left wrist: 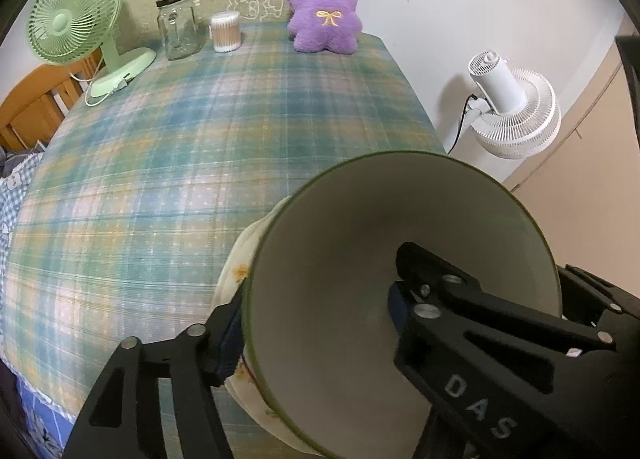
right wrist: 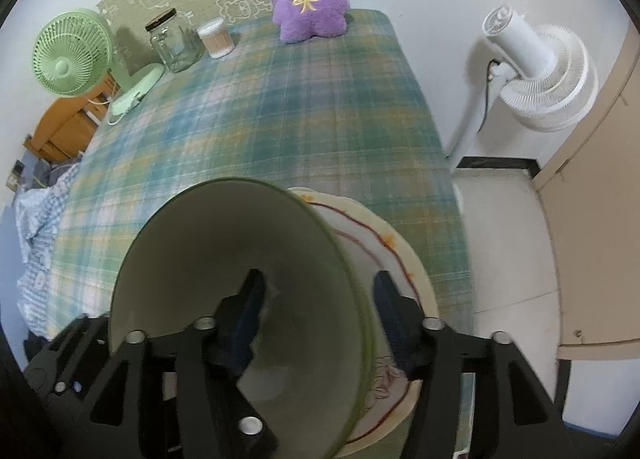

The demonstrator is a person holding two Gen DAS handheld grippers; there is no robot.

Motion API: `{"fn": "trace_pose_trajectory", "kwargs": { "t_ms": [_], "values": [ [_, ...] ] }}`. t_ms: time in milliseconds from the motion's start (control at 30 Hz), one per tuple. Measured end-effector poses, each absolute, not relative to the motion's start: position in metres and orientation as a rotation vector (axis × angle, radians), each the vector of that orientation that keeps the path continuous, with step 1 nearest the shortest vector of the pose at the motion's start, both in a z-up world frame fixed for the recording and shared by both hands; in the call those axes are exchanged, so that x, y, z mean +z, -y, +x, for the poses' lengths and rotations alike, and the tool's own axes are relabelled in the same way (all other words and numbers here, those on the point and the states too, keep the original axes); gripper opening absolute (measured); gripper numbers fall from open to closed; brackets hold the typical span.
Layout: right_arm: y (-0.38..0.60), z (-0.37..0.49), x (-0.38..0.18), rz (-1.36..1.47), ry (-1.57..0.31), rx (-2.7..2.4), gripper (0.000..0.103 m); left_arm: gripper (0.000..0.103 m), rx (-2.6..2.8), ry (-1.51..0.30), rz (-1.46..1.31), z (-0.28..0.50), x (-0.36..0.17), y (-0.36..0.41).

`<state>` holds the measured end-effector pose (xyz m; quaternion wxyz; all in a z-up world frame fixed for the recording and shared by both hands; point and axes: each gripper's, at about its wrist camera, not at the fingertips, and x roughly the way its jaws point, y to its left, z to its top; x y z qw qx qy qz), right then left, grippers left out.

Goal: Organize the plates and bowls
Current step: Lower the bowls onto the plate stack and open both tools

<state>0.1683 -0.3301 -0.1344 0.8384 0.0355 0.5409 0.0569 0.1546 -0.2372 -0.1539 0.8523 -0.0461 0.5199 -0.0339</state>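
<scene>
— Where is the bowl (left wrist: pixel 384 259) sitting right now?

— It is resting on a cream plate (right wrist: pixel 394 255) with a red line and small flowers, near the front edge of the checked tablecloth (left wrist: pixel 200 147).

— What is the left gripper (left wrist: pixel 316 323) doing?

— Its fingers are standing spread, one outside the bowl's rim and one inside the bowl. The wall is passing between them, and the inner pad is standing clear of it. Whether the outer pad is touching, I cannot tell.

— And the right gripper (right wrist: pixel 316 307)?

— It is straddling the opposite side the same way: one finger inside, the other outside over the plate, both spread with gaps to the wall.

— What is standing at the far end?

— A green fan (left wrist: pixel 76 23), a glass jar (left wrist: pixel 178 25), a tub of cotton swabs (left wrist: pixel 226 31) and a purple plush toy (left wrist: pixel 324 11). A white fan (right wrist: pixel 536 71) is standing beside the table.
</scene>
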Motion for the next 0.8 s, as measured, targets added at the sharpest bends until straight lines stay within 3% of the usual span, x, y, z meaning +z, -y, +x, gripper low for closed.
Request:
{"fn": "trace_pose_trajectory", "kwargs": {
  "t_ms": [200,433,800],
  "values": [
    [0.333,0.165,-0.125,0.074,-1.117,0.105,0.076,0.081,-0.063,-1.066,-0.097,0.152,-0.147,0.233],
    [0.334,0.159,-0.107,0.072,-1.058,0.101,0.084,0.081,-0.062,-0.992,-0.087,0.146,-0.128,0.229],
    [0.324,0.146,-0.074,0.000,-0.938,0.036,0.084,0.084,-0.064,-0.885,-0.040,0.138,-0.103,0.223]
  ]
}}
